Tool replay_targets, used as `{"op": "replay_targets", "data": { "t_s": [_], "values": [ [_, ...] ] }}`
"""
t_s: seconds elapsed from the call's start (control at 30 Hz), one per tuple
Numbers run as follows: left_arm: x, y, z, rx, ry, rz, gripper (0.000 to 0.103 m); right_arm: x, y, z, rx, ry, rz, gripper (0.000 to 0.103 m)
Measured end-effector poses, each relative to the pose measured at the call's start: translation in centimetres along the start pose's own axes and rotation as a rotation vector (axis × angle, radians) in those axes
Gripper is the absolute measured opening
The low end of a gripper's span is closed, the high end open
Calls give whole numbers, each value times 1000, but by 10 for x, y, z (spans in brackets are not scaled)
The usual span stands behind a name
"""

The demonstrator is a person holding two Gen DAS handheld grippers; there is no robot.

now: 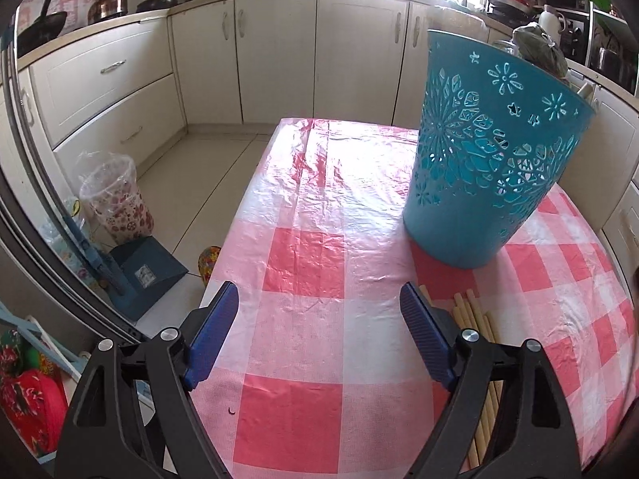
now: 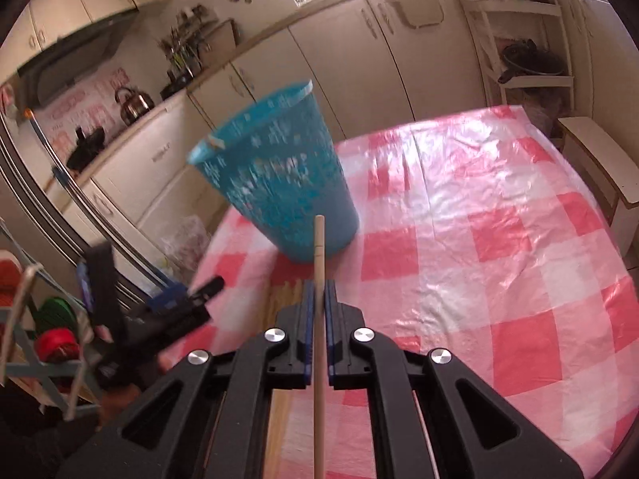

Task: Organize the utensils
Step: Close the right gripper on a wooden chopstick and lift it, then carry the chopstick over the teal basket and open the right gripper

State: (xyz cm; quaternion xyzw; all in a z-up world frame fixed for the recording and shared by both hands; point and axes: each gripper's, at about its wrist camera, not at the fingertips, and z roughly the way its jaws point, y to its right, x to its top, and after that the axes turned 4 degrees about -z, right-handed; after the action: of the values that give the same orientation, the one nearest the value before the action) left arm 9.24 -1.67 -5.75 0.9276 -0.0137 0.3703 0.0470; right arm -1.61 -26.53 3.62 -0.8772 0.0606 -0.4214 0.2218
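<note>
A pile of pale wooden chopsticks [image 1: 475, 319] lies on the checked tablecloth, just right of my left gripper [image 1: 319, 295]. That gripper hangs open over the cloth with nothing between its blue pads [image 1: 215, 335]. A teal cut-out basket [image 1: 491, 159] stands upright beyond the pile. In the right wrist view, my right gripper [image 2: 318, 287] is shut on a single chopstick [image 2: 319, 247], which points toward the basket [image 2: 275, 175] and is lifted above the pile [image 2: 279, 295]. The left gripper [image 2: 155, 283] shows blurred at the left of that view.
The table [image 1: 303, 263] has a pink and white plastic cloth; its left edge drops to the floor, where a lined bin [image 1: 116, 199] and a blue box [image 1: 147, 271] stand. Kitchen cabinets [image 1: 279, 56] run behind. A white bench [image 2: 599, 159] sits beside the table's right side.
</note>
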Motion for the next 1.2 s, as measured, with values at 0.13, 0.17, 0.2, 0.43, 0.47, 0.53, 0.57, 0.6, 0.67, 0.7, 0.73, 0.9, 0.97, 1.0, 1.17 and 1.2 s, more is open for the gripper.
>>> {"op": "replay_targets", "data": {
  "t_s": [0.13,0.17,0.2,0.43,0.47,0.53,0.57,0.6,0.67,0.7,0.73,0.9,0.97,1.0,1.17,1.2],
  "values": [
    [-1,2,0,-4,-1,8,79,53,-25,-22,75,149,-23,6],
    [-1,3,1,-4,-1,9,79,67,-32,-22,82,184,-32,6],
    [-1,3,0,-5,1,10,79,80,-40,-18,81,216,-43,6],
    [-1,-1,-3,-15,24,-8,79,143,-71,29,-36,447,-92,6],
    [-1,-1,-3,-16,26,-11,79,146,-72,39,-69,471,-101,6],
    [-1,-2,-3,-16,29,-11,79,146,-72,50,-118,484,-113,6],
    [-1,-2,-3,-18,28,-11,79,146,-72,59,-138,474,-116,6],
    [-1,-2,-3,-20,28,-10,79,144,-71,64,-147,458,-117,6],
    [0,-3,-3,-25,29,-12,79,141,-68,75,-155,420,-129,7],
    [0,-3,-3,-26,29,-13,79,137,-68,78,-159,406,-140,7],
    [0,-3,-3,-28,29,-16,79,134,-68,80,-160,394,-150,7],
    [1,-6,-2,-31,29,-27,79,124,-64,80,-150,343,-155,14],
    [1,-6,-1,-31,27,-29,80,120,-65,71,-142,348,-152,18],
    [1,-6,-1,-31,26,-30,80,118,-67,64,-139,356,-154,19],
    [1,-9,0,-33,21,-40,81,82,-73,4,-121,413,-162,26],
    [1,-9,0,-34,21,-42,81,69,-73,-4,-126,403,-158,26]
  ]
}}
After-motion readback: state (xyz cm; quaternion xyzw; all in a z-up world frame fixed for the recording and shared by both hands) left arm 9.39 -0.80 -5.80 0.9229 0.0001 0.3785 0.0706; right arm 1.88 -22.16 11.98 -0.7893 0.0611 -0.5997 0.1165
